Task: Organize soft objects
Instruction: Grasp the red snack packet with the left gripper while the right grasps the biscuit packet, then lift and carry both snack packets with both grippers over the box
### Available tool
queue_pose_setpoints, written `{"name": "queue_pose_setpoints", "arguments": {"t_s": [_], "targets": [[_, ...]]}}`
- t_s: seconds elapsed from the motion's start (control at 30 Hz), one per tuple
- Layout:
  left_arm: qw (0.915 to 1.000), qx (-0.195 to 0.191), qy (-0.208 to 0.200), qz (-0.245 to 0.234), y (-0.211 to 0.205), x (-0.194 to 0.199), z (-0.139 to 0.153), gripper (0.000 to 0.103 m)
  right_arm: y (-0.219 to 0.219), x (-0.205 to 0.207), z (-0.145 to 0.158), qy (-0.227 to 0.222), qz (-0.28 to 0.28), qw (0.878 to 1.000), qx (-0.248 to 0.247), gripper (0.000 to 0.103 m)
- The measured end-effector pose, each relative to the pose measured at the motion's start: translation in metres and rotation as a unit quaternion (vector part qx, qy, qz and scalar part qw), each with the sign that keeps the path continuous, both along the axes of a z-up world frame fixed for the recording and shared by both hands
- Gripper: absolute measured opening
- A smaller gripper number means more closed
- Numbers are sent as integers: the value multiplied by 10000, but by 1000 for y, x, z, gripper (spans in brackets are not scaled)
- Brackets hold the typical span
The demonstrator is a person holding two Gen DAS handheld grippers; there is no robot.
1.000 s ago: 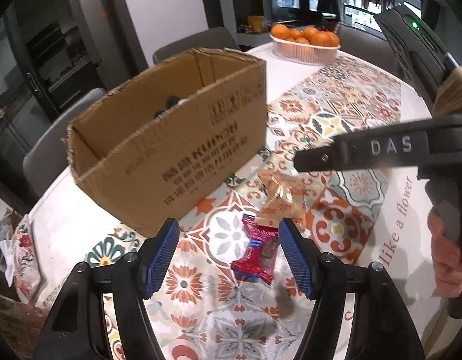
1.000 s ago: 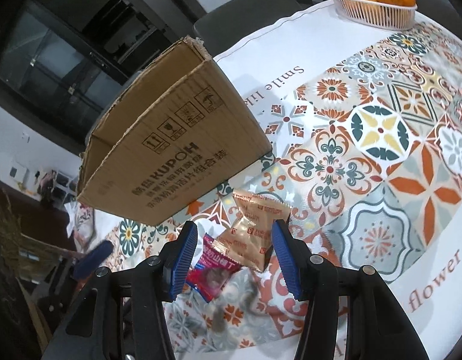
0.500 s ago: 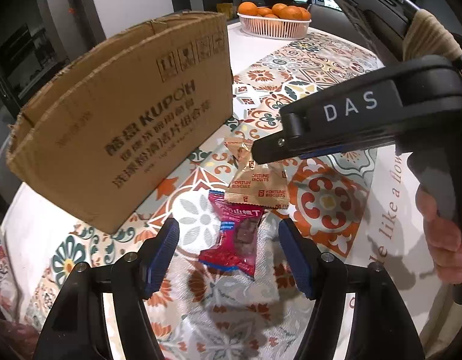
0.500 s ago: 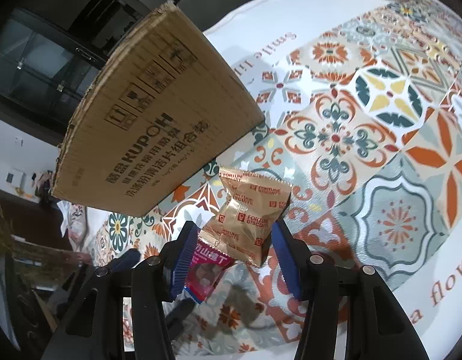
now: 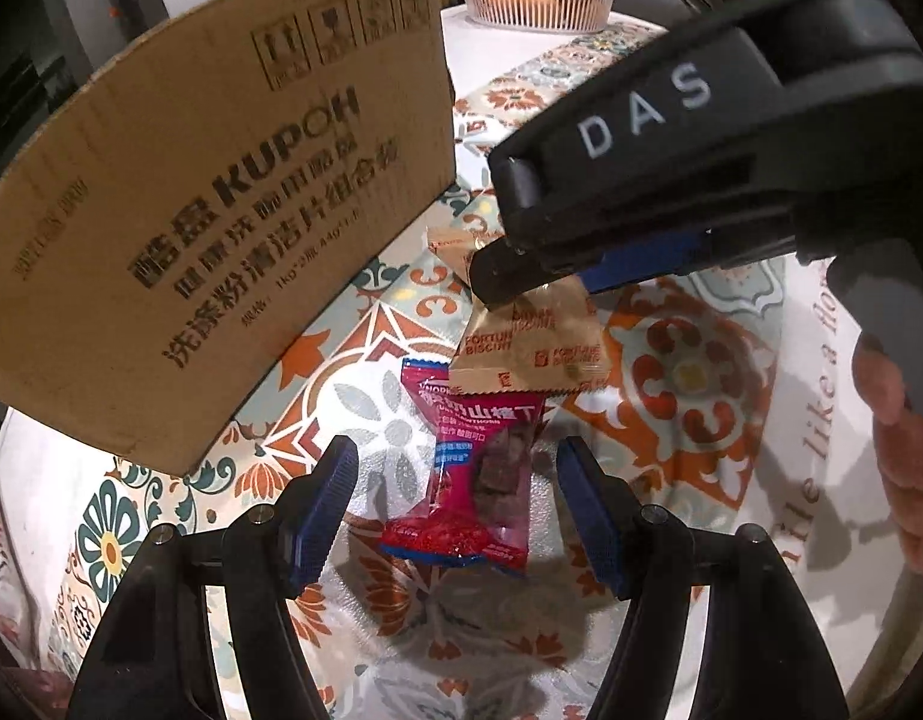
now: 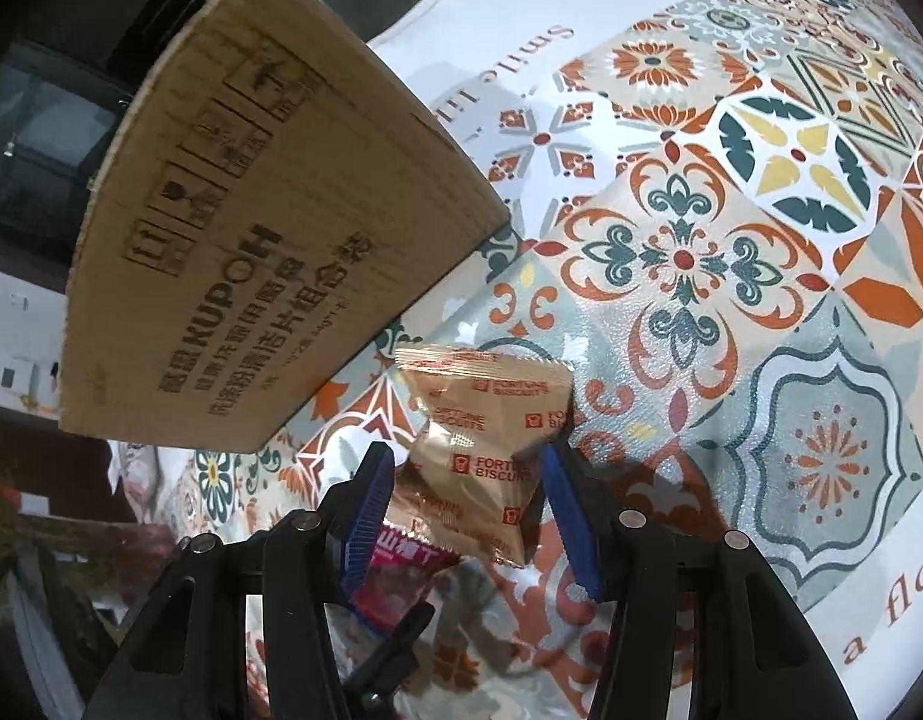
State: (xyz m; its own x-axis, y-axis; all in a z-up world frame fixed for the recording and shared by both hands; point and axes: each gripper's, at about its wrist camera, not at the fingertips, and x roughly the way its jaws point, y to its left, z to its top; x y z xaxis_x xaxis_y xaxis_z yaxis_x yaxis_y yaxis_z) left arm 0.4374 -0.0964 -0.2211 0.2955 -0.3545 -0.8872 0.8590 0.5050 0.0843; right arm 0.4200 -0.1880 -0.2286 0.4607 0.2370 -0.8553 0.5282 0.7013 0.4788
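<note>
Through my left wrist view, my left tool (image 5: 455, 501) has sunk toward the surface (image 5: 731, 414) over the last second, and the red snack packet (image 5: 470, 474) that lay ahead of the pads now sits between them; the jaws stand partly open with a gap on each side, gripping nothing. My right tool (image 5: 509, 276) crosses the upper right of this view, its tip over the gold biscuit packet (image 5: 539, 348), which overlaps the red packet's far end. The cardboard box (image 5: 221, 228) stands to the far left, now filling more of the view. Through my right wrist view, my right tool (image 6: 467, 504) has dropped too: the gold biscuit packet (image 6: 491, 450) is now flanked by my blue pads, which look close to its edges, but I see no squeeze yet. I judge both packets are lined up for grasping; closing comes next, then the box (image 6: 269, 240).
</note>
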Motion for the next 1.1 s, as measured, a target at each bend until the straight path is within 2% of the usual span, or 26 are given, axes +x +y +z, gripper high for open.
{"name": "queue_pose_setpoints", "arguments": {"t_s": [0.2, 0.33, 0.5, 0.57, 0.73, 0.87, 1.0, 1.1], "targets": [[9999, 46, -8, 157, -4, 0, -12, 66, 6, 11, 0, 53, 188, 9996, -223, 53], [9995, -12, 103, 311, -4, 6, -19, 49, 7, 16, -2, 76, 264, 9993, -235, 53], [9980, -183, 284, 539, -1, 8, -23, 42, 7, 29, -5, 176, 269, 9994, -113, 53], [9966, -281, 369, 678, 6, 10, -26, 33, 7, 34, -5, 209, 325, 9992, -79, 53], [9928, -429, 458, 1017, 20, 15, -27, 32, 12, 48, -10, 279, 420, 9987, -63, 53], [9846, -592, 538, 1553, 47, 20, -26, 32, 19, 56, -12, 305, 533, 9980, -146, 53], [9701, -906, 559, 2183, 69, 24, -20, 32, 28, 60, -12, 278, 664, 9970, -281, 53], [9612, -1048, 525, 2496, 81, 21, -15, 32, 33, 62, -12, 242, 775, 9959, -394, 50]]}}
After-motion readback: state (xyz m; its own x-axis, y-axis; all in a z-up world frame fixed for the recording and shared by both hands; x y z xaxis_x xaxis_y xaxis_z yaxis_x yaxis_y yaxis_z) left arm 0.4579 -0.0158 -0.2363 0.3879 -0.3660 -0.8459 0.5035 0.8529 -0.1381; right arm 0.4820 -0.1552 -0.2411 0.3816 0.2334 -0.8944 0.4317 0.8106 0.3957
